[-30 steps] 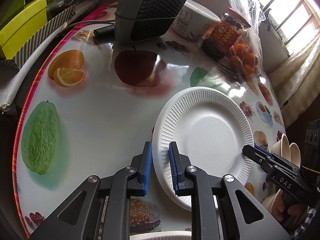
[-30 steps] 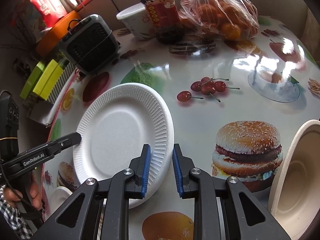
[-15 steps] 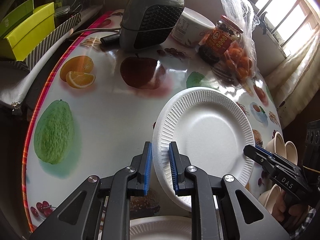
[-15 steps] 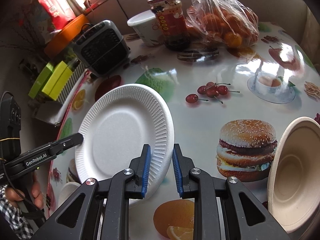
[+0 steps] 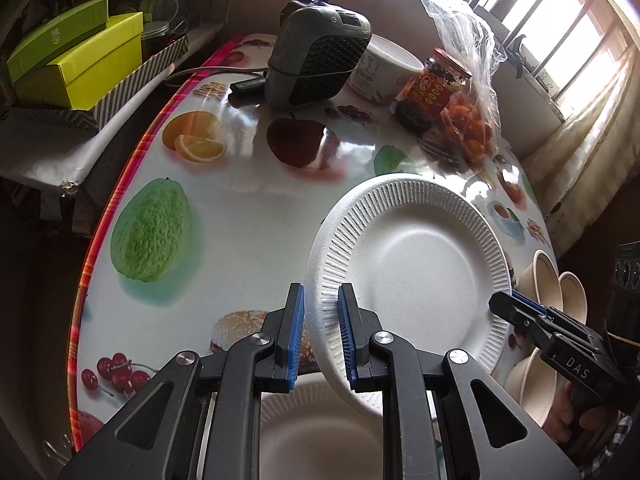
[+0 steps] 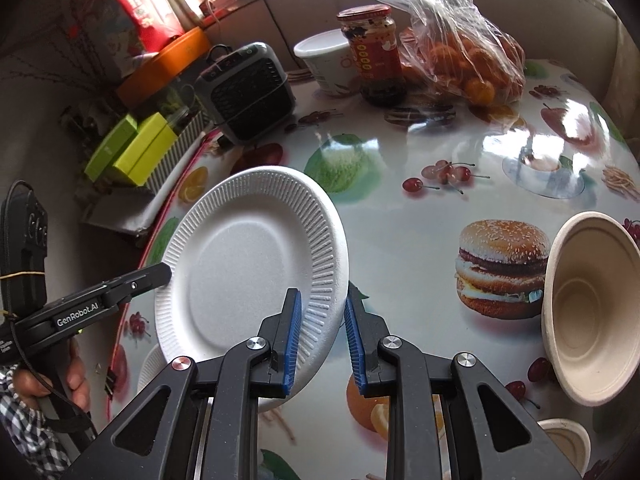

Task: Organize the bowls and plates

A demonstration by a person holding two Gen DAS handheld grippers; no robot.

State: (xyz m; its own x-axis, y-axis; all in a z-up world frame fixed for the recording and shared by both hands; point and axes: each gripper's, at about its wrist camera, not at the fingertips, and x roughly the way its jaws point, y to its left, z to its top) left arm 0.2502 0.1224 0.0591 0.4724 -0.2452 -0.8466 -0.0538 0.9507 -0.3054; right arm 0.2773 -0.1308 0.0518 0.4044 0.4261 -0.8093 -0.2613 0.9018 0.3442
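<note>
Both hand-held grippers clamp opposite rims of a white plate [image 5: 412, 276], left [image 5: 320, 336], right [image 6: 320, 336], above the counter [image 5: 240, 220]; next, it needs lowering onto the second plate [image 5: 320, 436].

A: Second foam plate [image 5: 320, 436], left wrist view: mostly hidden behind the left gripper [image 5: 320, 334] body, cut by the bottom edge.

B: Noted. Beige bowls [image 5: 552, 284] at right: partly behind the lifted foam plate [image 5: 416, 280] and the right gripper [image 5: 505, 304]; count unclear.

A: Right wrist view: small bowl [image 6: 570, 442] cut off at the bottom, half behind the gripper frame.

B: Whether either pair of jaws actually touches the plate rim can't be told. Jar [image 6: 374, 56] label too small to read.

A: Tangerine bag [image 6: 460, 40] top runs out of frame.
</note>
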